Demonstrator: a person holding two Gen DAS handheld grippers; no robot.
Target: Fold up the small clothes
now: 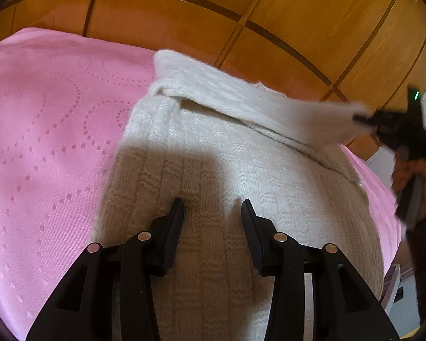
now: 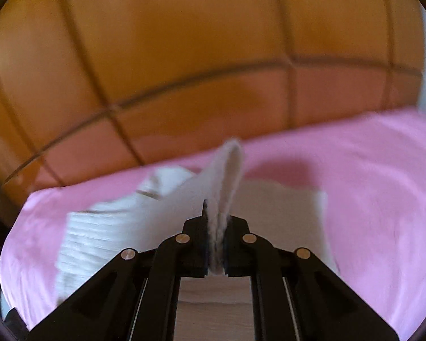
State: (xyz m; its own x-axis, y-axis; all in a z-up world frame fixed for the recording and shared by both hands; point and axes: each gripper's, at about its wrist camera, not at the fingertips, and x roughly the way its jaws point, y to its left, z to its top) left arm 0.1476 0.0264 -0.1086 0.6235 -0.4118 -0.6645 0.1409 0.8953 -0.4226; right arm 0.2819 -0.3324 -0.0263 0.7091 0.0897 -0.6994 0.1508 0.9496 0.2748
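Black left gripper hovers half-spread over the cream knitted sweater on the pink bedspread, while the right gripper pinches its lifted sleeve, and a thin bite could slip, dropping the fold crooked.

A sweater lies on a bed cover, with wooden panelling behind the bed. The left gripper rests on the sweater's near part. To the right, the right gripper holds one sweater edge lifted above the rest.
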